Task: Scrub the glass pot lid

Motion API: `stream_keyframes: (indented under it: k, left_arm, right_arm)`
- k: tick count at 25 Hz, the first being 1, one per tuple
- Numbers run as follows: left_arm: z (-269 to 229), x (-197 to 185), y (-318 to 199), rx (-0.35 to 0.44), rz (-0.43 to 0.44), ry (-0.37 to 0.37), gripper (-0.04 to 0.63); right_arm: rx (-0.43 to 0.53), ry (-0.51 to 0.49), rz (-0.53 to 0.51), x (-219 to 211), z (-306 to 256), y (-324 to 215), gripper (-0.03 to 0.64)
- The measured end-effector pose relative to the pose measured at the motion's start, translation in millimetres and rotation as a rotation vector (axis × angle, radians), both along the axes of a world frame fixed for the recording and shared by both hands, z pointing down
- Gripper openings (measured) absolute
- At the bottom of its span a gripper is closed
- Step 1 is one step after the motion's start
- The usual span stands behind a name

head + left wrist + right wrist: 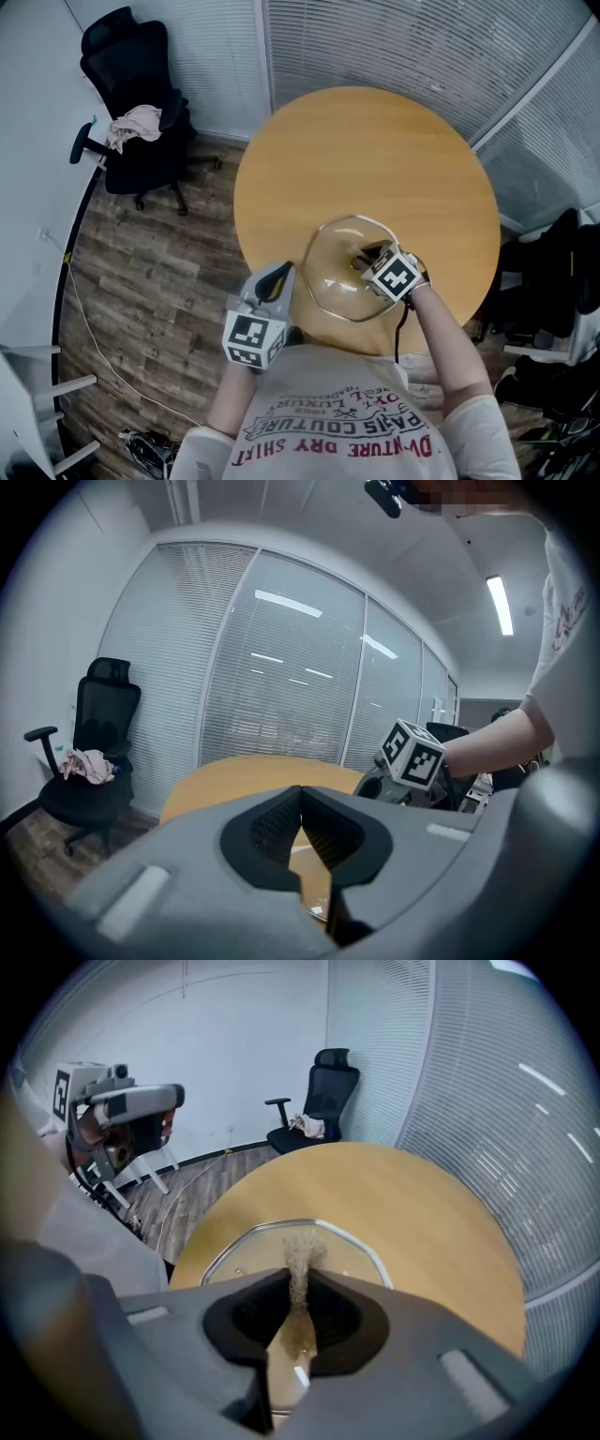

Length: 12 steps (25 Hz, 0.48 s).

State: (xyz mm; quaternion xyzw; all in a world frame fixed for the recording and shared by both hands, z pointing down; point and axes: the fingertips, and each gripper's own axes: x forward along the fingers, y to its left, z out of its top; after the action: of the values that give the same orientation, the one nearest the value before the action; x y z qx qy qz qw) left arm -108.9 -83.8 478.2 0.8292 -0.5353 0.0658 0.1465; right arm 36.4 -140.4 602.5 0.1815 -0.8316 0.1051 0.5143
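Note:
The glass pot lid (330,281) lies on the round wooden table (375,159) near its front edge, just before the person. My right gripper (367,259) is over the lid, shut on a thin tan scrub pad (301,1252) whose tip rests on the glass (246,1249). My left gripper (281,273) hangs left of the lid, off the table's edge, with its jaws shut and nothing between them (300,795). Through the left gripper view I see the right gripper's marker cube (412,754). The left gripper (127,1102) shows raised and apart from the lid.
A black office chair (141,112) with a cloth on it stands at the back left on the wood floor. Blinds over glass walls (422,47) run behind the table. Dark bags (553,272) sit at the right. A white cable (80,309) trails along the floor.

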Motion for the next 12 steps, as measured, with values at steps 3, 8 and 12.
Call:
stream_keyframes:
  k: [3,8,12]
  left_arm:
    - [1,-10,-11,-0.005,0.002,-0.005,0.008]
    - [6,-28,-33,-0.02,0.029,-0.021,0.008]
    - [18,-39,-51,-0.041,0.049,-0.018,0.008]
  right_arm:
    - [0.018,-0.007,0.096,7,2,-37,0.054]
    - [0.007,0.043,0.258,23,29,-80,0.054]
    - [-0.026,0.066,0.368,34,57,-99,0.055]
